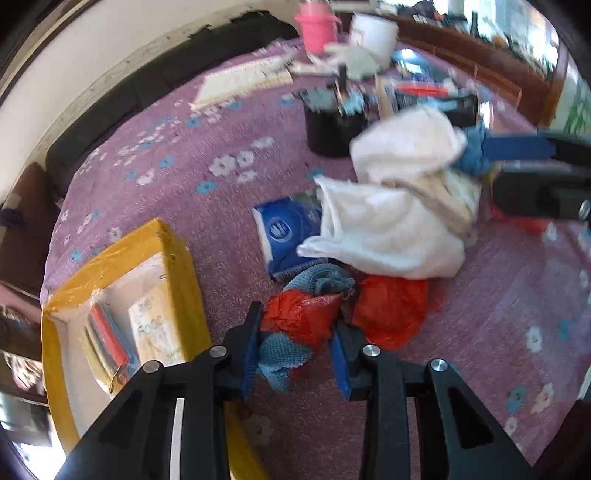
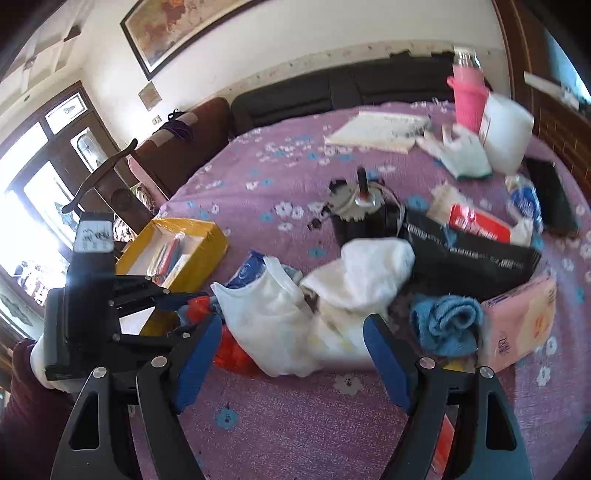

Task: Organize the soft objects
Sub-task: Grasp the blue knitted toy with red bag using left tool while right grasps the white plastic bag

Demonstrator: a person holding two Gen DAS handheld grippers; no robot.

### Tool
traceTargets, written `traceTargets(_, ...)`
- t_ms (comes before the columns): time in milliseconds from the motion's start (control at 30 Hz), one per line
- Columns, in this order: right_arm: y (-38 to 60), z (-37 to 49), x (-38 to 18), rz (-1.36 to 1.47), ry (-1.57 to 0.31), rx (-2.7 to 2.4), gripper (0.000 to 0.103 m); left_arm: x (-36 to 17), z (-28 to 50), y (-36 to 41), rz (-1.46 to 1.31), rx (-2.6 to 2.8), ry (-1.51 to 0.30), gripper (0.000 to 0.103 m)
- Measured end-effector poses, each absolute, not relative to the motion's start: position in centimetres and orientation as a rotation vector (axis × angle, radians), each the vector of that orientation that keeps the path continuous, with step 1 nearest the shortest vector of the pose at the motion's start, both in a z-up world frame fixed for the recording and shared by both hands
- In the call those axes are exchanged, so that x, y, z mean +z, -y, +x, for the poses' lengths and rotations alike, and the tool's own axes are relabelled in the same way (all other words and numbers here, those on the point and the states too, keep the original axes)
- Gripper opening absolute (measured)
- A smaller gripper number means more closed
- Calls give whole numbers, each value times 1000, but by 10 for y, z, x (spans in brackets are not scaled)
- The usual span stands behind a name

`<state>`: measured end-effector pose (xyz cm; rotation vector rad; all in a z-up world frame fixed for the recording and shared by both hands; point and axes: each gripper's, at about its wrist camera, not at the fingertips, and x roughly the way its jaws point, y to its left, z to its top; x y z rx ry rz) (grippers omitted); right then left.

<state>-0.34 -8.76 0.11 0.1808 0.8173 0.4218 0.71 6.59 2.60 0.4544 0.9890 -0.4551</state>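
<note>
Only the left wrist view shows the left gripper [image 1: 295, 347] with fingers closed on the red bag [image 1: 306, 314] and blue cloth [image 1: 280, 358], near the yellow box [image 1: 173, 240]. The right gripper [image 2: 295, 354] is open over the white towels [image 2: 369, 273]. A purple flowered table [image 2: 295, 424]; a dark sofa [image 2: 314, 92] at the far wall.

left gripper [image 1: 295, 347] clamped on red bag [image 1: 303, 314] and blue cloth [image 1: 280, 360]; yellow box [image 1: 122, 295] left, white towel [image 1: 391, 206] far right.

From here I see the white towel [image 1: 384, 229] covering most of the blue tissue pack [image 1: 286, 225]. My right gripper [image 1: 517, 162] is cut off at the frame edge. The far clutter around the pink cup [image 1: 316, 27] blurs beyond reading.
</note>
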Motion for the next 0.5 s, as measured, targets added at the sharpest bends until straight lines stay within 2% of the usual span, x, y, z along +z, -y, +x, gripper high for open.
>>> traceTargets(267,49,15,-10,79,-866,555,82,66,-23,-103,256,-437,-905,32)
traceTargets(333,40,30,-22,60,-909,541,77,76,-34,-120,193,-425,-889,32)
traceTargets(367,37,35,-28,52,-931,536,73,80,-38,-130,160,-418,-880,32)
traceTargets(433,34,43,-42,33,-971,498,58,87,-47,-151,107,-397,-864,33)
traceTargets(467,36,44,-44,57,-974,497,49,90,-51,-159,88,-380,-856,33)
traceTargets(500,40,42,-43,91,-972,495,32,93,-55,-172,64,-356,-849,33)
